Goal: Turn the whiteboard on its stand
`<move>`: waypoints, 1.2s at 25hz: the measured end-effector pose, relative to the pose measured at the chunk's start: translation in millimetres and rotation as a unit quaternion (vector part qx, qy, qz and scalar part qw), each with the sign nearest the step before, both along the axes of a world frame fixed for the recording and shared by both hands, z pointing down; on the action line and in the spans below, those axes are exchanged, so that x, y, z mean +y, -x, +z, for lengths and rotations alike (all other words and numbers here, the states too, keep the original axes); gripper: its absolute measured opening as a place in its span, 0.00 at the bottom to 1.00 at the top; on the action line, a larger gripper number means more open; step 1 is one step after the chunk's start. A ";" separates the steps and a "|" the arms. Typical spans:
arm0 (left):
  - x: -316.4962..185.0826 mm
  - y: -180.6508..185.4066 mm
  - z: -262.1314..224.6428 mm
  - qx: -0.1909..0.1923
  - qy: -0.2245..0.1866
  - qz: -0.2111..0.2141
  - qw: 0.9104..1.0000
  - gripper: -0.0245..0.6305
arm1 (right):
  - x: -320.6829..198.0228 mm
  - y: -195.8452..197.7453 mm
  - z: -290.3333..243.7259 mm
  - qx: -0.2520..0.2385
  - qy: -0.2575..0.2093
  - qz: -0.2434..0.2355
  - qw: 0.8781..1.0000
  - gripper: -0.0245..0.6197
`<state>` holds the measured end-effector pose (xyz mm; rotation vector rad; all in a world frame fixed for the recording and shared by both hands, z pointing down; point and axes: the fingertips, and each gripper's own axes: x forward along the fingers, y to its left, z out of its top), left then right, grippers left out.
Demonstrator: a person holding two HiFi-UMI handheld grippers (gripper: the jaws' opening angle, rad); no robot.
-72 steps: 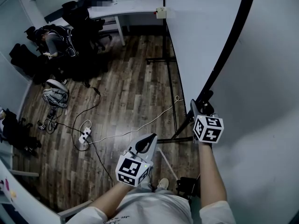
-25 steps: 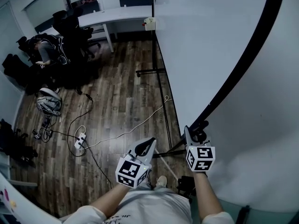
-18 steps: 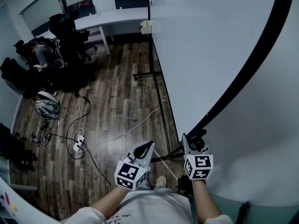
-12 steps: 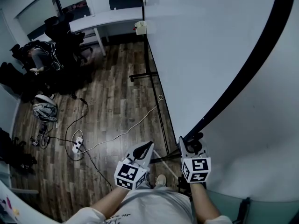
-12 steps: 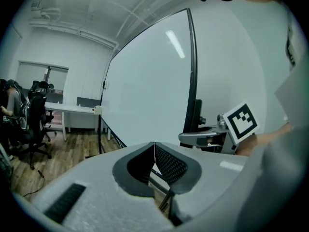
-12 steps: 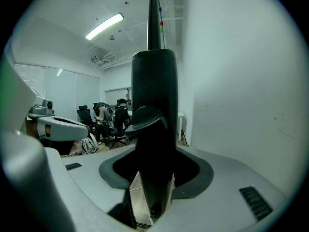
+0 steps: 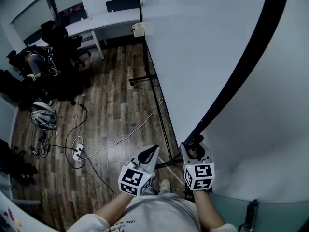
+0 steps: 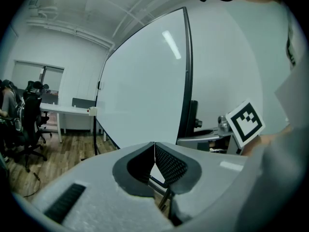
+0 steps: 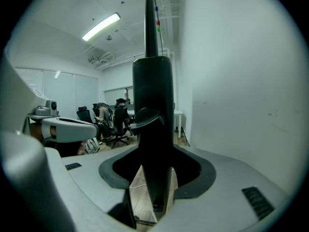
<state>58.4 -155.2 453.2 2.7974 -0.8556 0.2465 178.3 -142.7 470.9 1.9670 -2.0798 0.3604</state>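
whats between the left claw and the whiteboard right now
The left gripper, claw shut and empty, hangs apart from the whiteboard. In the head view, wood floor and the stand's black floor rail lie between them.

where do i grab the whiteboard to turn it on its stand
Grip the black side frame low down, coming edge-on so the jaws straddle it. It is a narrow upright bar that fits between jaws, while the whiteboard face is flat with nothing to pinch. The right gripper is clamped there; the left gripper is shut on nothing.
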 end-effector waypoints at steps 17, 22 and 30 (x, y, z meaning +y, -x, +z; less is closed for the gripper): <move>19.8 5.8 -3.2 -0.002 0.001 0.006 1.000 0.05 | 45.7 14.1 -5.0 -0.031 0.002 0.010 0.999 0.18; 24.1 7.7 -6.0 -0.001 0.002 0.003 1.000 0.05 | 47.6 22.7 -5.7 -0.034 0.007 0.001 0.999 0.09; 25.2 16.8 -3.5 0.005 0.006 -0.016 1.000 0.05 | 44.5 45.2 -4.5 -0.046 0.011 -0.031 0.998 0.05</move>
